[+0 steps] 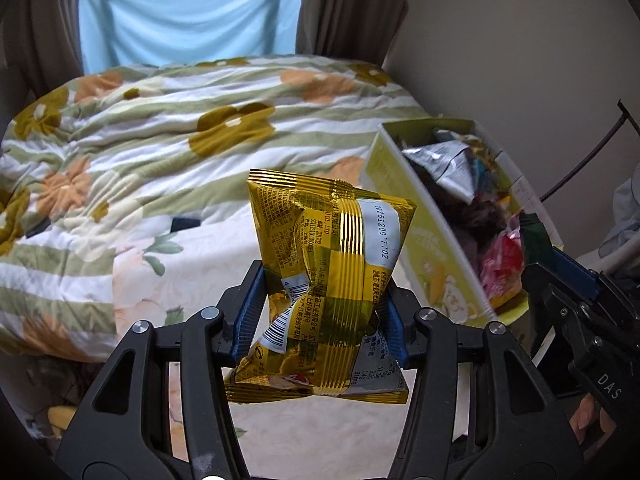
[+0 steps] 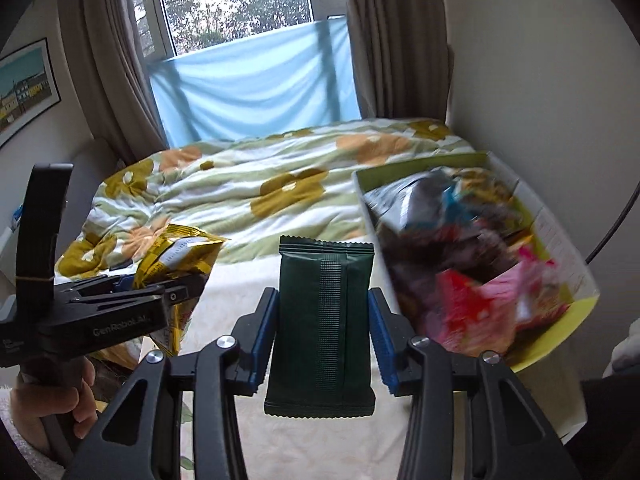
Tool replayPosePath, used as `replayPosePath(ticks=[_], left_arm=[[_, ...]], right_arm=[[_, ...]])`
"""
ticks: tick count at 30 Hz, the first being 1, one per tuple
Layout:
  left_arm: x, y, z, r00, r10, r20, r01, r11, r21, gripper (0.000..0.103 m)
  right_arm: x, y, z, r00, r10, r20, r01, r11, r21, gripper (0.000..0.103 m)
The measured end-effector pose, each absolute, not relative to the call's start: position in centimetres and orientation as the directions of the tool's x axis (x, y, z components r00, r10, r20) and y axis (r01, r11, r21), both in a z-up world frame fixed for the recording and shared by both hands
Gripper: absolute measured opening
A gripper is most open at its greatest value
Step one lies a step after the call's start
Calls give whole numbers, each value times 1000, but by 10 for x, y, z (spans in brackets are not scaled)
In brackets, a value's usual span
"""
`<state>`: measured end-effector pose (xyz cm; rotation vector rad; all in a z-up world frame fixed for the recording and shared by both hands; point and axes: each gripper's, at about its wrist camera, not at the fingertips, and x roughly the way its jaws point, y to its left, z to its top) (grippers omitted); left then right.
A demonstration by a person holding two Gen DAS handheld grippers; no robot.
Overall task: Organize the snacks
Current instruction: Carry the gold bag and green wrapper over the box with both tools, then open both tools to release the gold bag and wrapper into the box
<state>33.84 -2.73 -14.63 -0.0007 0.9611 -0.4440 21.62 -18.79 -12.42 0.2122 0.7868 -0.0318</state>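
Clear of the box rim (image 2: 552, 344), both tongs grip packets.

A home bedroom is being shown: a bed is being covered by a floral quilt (image 2: 256, 184), a window (image 2: 240, 0) framed by curtains (image 2: 108, 60), a picture (image 2: 24, 88) hung

1 gold packet (image 1: 324, 276), 1 green packet (image 2: 322, 320), 1 box (image 2: 560, 312), 2 grippers.

The packet (image 1: 328, 264) is gold with ribbed stripes; the bar (image 2: 324, 316) is dark green. At twelve o'clock, the quilt (image 1: 160, 140) shows ochre and orange flowers on green-white stripes.
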Motion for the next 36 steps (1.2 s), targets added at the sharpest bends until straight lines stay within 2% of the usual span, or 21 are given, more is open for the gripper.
replayPosePath(ticks=[9,19,21,22,23,24,32,36], left_arm=[[331,-142,-108,530,-399,-748,376,902,-214,49],[344,-265,-122,540,-405,-738,379,900,-217,49],[345,-277,-128,558,-399,-728,367,905,-214,57],[345,-281,-132,560,-386,-733,358,911,-206,75],[344,-285,-134,560,-369,-742,345,918,-196,98],[343,-286,-137,564,-350,-748,324,927,-189,103],[324,-255,-142,554,-310,-772,254,947,-198,103],[310,-245,-143,562,-258,-786,238,960,-146,103]], right_arm=[[208,-304,-100,737,31,-675,129,974,186,41],[212,-400,-113,730,76,-679,107,969,224,41],[215,-411,-116,722,90,-686,93,970,225,41],[217,-415,-118,718,97,-689,86,970,226,41],[219,-418,-119,715,104,-692,80,970,228,41],[221,-423,-121,711,115,-694,73,969,236,41],[236,-440,-131,697,168,-698,33,964,266,41],[248,-441,-135,680,193,-707,-3,965,260,41]])
